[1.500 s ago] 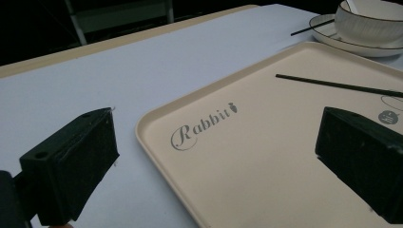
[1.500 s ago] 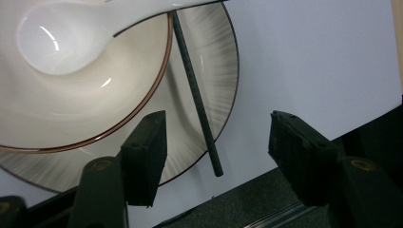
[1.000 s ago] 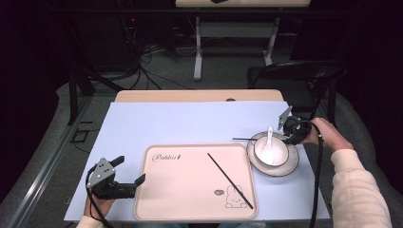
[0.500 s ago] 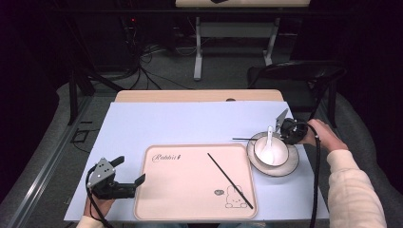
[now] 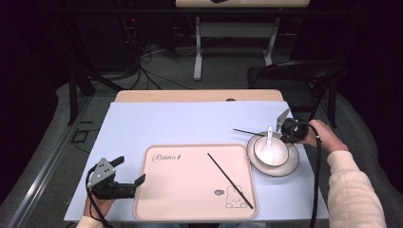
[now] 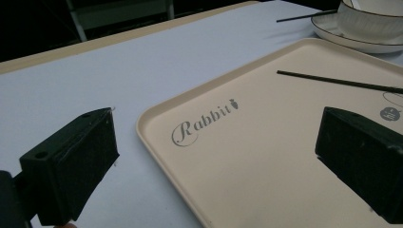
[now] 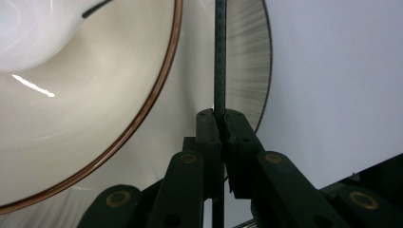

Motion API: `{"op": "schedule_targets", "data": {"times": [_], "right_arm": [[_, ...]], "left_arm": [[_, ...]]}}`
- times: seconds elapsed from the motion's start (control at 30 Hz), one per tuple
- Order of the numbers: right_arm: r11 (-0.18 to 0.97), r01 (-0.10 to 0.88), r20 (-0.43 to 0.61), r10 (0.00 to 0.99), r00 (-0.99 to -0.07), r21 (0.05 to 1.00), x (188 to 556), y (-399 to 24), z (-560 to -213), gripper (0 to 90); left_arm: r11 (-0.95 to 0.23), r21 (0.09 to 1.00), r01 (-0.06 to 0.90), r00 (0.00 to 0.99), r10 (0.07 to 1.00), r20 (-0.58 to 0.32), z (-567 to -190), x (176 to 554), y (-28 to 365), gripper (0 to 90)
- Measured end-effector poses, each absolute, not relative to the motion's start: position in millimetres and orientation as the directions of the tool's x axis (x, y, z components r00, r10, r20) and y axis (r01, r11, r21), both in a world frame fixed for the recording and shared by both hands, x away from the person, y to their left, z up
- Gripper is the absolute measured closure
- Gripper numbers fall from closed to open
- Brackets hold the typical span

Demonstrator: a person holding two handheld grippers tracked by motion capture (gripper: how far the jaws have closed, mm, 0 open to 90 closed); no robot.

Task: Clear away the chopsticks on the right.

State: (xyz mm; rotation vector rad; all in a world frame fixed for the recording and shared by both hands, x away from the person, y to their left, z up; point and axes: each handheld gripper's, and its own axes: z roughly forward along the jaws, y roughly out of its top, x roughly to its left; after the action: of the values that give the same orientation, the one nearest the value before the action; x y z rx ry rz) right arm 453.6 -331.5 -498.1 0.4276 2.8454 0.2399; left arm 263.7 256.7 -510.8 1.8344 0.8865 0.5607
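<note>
Two jaws of the right gripper (image 7: 219,118) are clamped on a black chopstick (image 7: 219,57) lying across the rim of the plate (image 5: 291,167) that holds the bowl (image 5: 271,153) and spoon (image 5: 269,137). Its mate (image 5: 230,180) lies on the tray (image 5: 190,190) — likely the destination. Next: lift clear of the rim, carry across. The left gripper (image 5: 129,172) rests on the bench (image 5: 190,126), jaws apart, empty.

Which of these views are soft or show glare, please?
High view: table lit, room behind dark. Left gripper view: tray lettering sharp, near jaws slightly soft. Right gripper view: chopstick crisp at the jaws, a bright glare streak on the bowl.
</note>
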Motion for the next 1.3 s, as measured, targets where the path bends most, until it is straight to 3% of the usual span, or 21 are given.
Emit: {"op": "schedule_targets", "data": {"times": [0.43,0.87,1.3], "right_arm": [[0.906,0.353,-0.268,0.409,-0.872,0.232,443.9,-337.4,-472.4,85.5],[0.869,0.422,-0.334,0.491,-0.805,0.258,438.1,-331.1,-424.0,85.5],[0.784,0.532,-0.262,0.613,-0.746,0.32,418.1,-318.0,-400.6,85.6]], "left_arm": [[-0.252,0.911,0.326,0.627,0.779,-0.009,-510.9,264.1,255.4,0.0],[-0.248,0.913,0.323,0.629,0.778,-0.011,-510.3,263.5,255.6,0.0],[-0.251,0.913,0.322,0.627,0.779,-0.007,-510.2,263.7,254.8,0.0]]}}
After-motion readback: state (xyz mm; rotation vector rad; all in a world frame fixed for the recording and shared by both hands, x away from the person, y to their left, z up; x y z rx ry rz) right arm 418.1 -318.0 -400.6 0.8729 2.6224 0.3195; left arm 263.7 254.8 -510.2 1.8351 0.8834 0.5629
